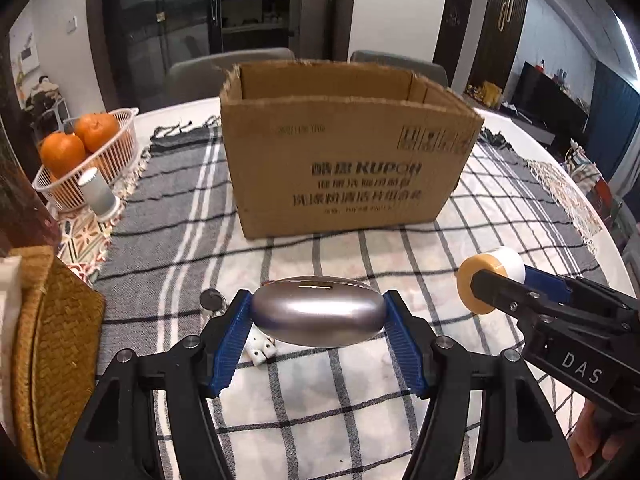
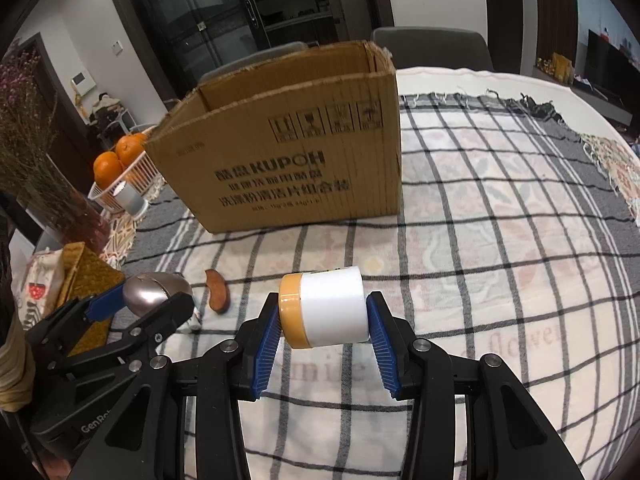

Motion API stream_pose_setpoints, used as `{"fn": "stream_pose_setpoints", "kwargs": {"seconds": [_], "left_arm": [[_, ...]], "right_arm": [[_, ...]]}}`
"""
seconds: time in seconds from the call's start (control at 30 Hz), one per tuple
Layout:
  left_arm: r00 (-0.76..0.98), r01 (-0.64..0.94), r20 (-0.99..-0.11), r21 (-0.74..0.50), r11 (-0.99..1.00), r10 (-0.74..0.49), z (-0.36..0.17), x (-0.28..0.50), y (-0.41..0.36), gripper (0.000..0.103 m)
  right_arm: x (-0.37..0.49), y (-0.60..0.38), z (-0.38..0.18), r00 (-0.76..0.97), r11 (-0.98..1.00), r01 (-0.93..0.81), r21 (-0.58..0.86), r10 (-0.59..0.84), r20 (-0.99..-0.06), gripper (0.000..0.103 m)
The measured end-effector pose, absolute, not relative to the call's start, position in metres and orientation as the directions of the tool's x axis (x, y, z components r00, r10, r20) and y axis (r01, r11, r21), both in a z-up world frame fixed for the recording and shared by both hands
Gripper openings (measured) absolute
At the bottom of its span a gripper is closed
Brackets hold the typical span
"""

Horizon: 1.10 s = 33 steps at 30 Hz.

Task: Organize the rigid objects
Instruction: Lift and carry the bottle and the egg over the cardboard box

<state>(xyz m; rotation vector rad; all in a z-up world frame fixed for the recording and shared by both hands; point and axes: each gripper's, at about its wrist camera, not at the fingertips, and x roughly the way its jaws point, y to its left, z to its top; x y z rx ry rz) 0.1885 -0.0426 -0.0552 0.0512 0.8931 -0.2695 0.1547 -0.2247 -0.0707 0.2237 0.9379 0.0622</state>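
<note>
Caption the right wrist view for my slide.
Right tongs grip a white jar with a yellow lid sideways before the open brown cardboard box.

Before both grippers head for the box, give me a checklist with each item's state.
1. Left gripper clamped on the silver case: ok.
2. Right gripper clamped on the white jar: ok.
3. Jar's yellow lid seated: ok.
4. Cardboard box open at the top: ok.
5. Room inside the box: cannot tell, its floor is hidden.
6. Nothing on the cloth between the grippers and the box: ok.
</note>
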Motion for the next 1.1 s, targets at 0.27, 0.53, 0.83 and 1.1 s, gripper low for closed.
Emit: {"fn": "stream_pose_setpoints", "kwargs": {"seconds": [0.27,0.53,0.83,1.1], "left_arm": [[0.643,0.248,-0.734,-0.072,0.966,-0.219,-0.030,0.187,-0.041,0.065],[0.687,0.245,-0.692,-0.069,0.967,-0.223,-0.005,0.190,-0.040,0.065],[0.718,0.239,-0.657,-0.077,0.968,-0.230,0.015,0.199,-0.039,0.065],[0.731,0.247,-0.638,-0.085,0.965,-0.243,0.028,0.213,-0.041,0.065]], "right_arm": [[0.151,-0.224,-0.051,0.630,0.973,0.035,0.229,0.156,-0.761,0.044],[0.152,-0.224,-0.026,0.677,0.974,0.027,0.224,0.147,-0.722,0.044],[0.158,-0.222,-0.004,0.724,0.979,0.024,0.204,0.124,-0.679,0.041],[0.168,-0.221,0.008,0.750,0.983,0.014,0.185,0.112,-0.652,0.041]]}}
